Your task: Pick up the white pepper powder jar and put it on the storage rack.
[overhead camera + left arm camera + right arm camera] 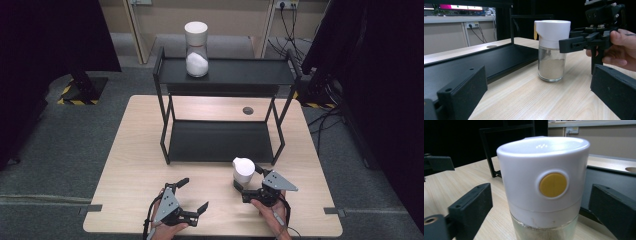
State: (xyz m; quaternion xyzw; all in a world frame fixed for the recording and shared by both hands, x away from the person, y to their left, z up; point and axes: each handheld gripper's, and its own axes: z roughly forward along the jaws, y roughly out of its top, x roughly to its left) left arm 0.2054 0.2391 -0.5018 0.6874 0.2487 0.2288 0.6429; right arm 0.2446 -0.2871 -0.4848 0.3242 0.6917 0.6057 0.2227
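Item: white-lidded glass jar point(243, 171), upright on table point(130, 165), just before black rack point(220, 140). Sits between spread jaws of right tool point(245, 191), ungripped. Left tool point(192, 197): wide, empty, well apart.

Two jars stand in the room, both glass with white lids. One jar point(243, 171) sits on the table between the jaws of the right gripper point(248, 190), and its lid bears one round yellow button point(553, 184). The other jar point(196, 48) stands well beyond both grippers, on the top shelf of the rack point(225, 75). There is one black rack, with two shelves, just past the near jar. Two grippers are in hand, each with two black jaws; the left gripper point(192, 196) is to the left of the right one, jaws apart. Two hands hold them. There is one table point(135, 165), with one round hole point(248, 110) in its far part behind the rack.
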